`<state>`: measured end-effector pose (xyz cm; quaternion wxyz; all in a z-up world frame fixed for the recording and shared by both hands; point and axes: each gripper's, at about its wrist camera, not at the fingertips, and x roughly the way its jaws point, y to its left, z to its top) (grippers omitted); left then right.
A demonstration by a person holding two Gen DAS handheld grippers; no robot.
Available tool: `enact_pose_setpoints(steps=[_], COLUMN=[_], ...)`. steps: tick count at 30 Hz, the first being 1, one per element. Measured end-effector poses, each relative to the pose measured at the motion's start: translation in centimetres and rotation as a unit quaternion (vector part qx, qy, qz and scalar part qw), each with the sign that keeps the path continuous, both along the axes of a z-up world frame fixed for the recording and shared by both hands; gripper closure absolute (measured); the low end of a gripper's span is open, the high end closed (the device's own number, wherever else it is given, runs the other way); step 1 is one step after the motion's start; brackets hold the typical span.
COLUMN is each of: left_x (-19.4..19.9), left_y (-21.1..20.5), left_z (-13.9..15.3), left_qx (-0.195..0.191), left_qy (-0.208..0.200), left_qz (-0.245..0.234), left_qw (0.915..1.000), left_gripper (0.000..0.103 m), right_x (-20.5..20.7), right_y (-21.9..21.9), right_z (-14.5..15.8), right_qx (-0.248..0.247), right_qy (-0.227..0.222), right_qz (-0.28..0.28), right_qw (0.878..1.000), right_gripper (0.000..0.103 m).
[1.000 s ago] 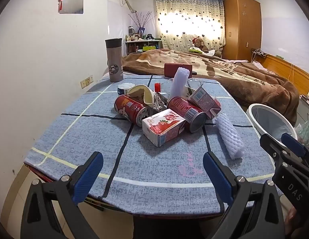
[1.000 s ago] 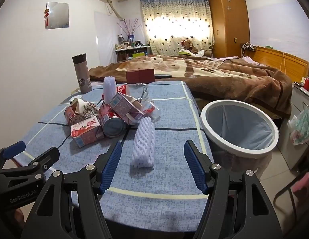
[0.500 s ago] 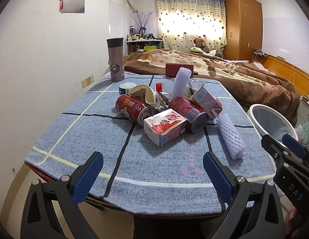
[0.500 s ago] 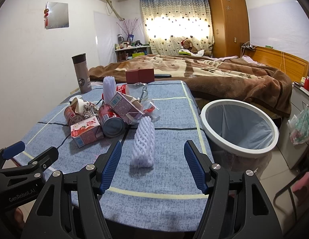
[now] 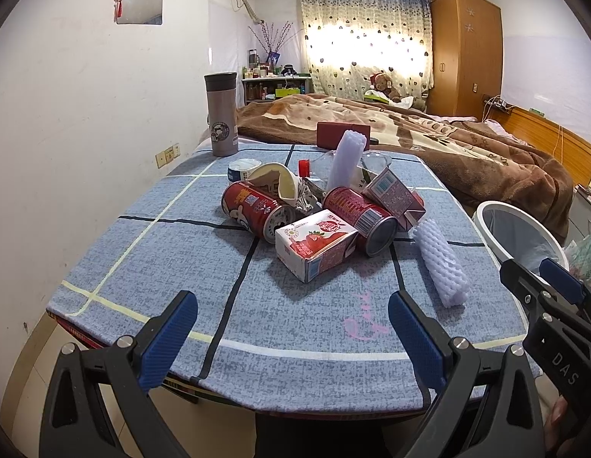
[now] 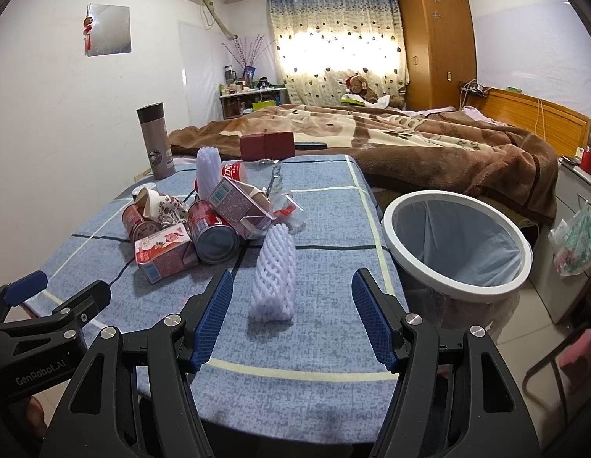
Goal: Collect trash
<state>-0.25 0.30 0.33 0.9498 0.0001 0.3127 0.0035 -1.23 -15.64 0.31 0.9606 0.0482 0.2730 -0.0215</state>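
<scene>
Left view: the left tongs [image 5: 291, 328] hang spread wide and empty over the counter's near edge; the strawberry-print red and white drink carton [image 5: 314, 249] looks light and crushable, so pinch its flat sides.

Right view: the right tongs [image 6: 291, 318] gape empty around the white foam mesh sleeve [image 6: 274, 278]. It's squishy and weightless; grab mid-length. The white-rimmed lined trash bin [image 6: 459, 294] stands just beside the counter.

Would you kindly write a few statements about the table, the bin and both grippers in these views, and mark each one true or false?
1. Both the left gripper and the right gripper are open and hold nothing. True.
2. The white foam net sleeve lies flat on the table, apart from the pile. True.
3. The bin already holds cans. False: only its liner shows inside.
4. The strawberry carton stands upright. False: it lies on its side against a red can.
5. The grey flask lies on its side. False: it stands upright.
</scene>
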Motion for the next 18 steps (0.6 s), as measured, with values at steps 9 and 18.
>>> enact_pose_setpoints(steps=[9,18], left_x=[0.0,-0.01], left_y=[0.13,0.12], left_z=[0.0,0.03], left_qx=[-0.001,0.0], left_qy=[0.0,0.0], left_qz=[0.0,0.0], left_qw=[1.0,1.0], left_gripper=[0.001,0.001], right_x=[-0.01,-0.03], right_y=[-0.07,-0.07], right_z=[0.03,0.01], right_qx=[0.0,0.0], right_qy=[0.0,0.0], right_qz=[-0.001,-0.001], right_qw=[1.0,1.0], right_gripper=[0.036,0.036])
